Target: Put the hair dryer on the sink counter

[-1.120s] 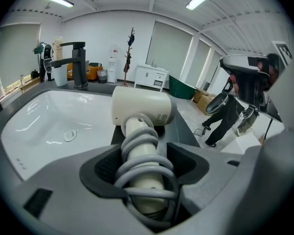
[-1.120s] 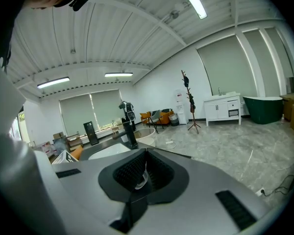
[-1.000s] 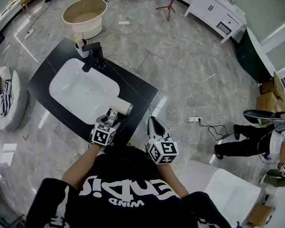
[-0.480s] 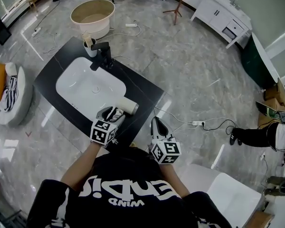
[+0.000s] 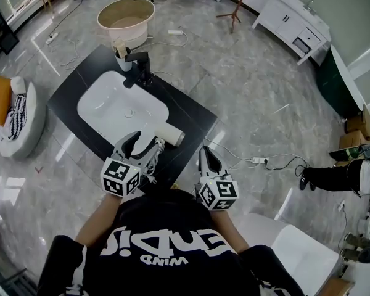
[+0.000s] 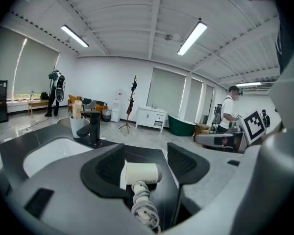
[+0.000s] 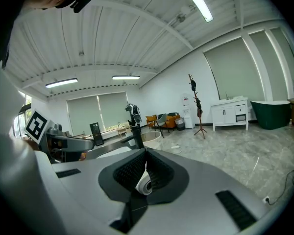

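Observation:
The white hair dryer [image 5: 168, 133] lies on the black sink counter [image 5: 188, 115], at its near right corner beside the white basin [image 5: 120, 113]. Its coiled cord sits at the handle end [image 5: 154, 153]. My left gripper [image 5: 145, 143] is open, with one jaw on each side of the handle and neither touching it. In the left gripper view the hair dryer [image 6: 141, 173] rests on the counter between the spread jaws of the left gripper [image 6: 144, 153]. My right gripper [image 5: 203, 152] hovers shut and empty off the counter's right edge. In the right gripper view, part of the dryer's barrel [image 7: 145, 185] shows behind the right gripper [image 7: 146, 156].
A black faucet [image 5: 139, 68] and a cup [image 5: 121, 57] stand at the counter's far end. On the floor are a round beige tub [image 5: 126, 14], a power strip with cables [image 5: 257, 160] and a cushioned seat [image 5: 15, 113]. A person [image 5: 333, 174] sits at the right.
My left gripper has opened, let go of the hair dryer's handle and drawn back a little. The dryer stays on the counter. The right gripper has hardly moved.

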A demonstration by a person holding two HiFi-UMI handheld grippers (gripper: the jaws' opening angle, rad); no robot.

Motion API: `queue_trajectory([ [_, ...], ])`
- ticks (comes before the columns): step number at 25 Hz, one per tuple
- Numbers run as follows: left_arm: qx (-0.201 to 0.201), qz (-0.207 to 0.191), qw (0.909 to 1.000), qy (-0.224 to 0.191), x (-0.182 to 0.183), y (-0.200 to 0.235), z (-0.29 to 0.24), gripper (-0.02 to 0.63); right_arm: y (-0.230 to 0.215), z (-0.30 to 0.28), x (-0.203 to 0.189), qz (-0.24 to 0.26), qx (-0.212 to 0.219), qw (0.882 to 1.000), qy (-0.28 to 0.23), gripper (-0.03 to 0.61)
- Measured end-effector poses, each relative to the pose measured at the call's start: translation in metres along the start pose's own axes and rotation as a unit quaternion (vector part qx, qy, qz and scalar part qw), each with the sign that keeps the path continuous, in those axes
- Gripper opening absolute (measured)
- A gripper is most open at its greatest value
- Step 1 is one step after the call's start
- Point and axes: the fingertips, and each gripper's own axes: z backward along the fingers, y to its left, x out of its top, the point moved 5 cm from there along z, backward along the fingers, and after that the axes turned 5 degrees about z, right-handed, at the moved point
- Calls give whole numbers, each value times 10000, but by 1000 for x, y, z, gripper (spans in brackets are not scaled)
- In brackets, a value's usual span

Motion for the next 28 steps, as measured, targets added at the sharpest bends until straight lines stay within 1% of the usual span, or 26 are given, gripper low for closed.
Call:
queue_trajectory([
  [3, 59, -81, 9998, -185, 4, -4, 15, 278, 2, 3, 4, 61, 49, 10000, -30, 25],
  [5, 127, -97, 9994, -321, 4, -4, 24, 264, 4, 5, 6, 84, 62, 9999, -55, 25],
  [8, 209, -10, 9985, -500, 0, 0, 35, 190, 8, 6, 6, 126, 85, 9999, -53, 25],
  [10, 252, 64, 9981, -556, -4, 1, 40, 164, 11, 6, 5, 161, 112, 9998, -42, 25],
  [16, 491, 145, 9961, -722, -9, 5, 46, 47, 14, 8, 5, 200, 163, 9996, -64, 25],
  [18, 543, 151, 9954, -768, -10, 6, 48, 18, 15, 9, 4, 208, 164, 9996, -72, 25],
  [20, 566, 149, 9953, -776, -11, 6, 48, 9, 14, 11, 2, 217, 169, 9996, -64, 25],
  [28, 614, 272, 9953, -696, -13, 11, 45, 9, 17, 10, -2, 276, 234, 9993, -37, 24],
])
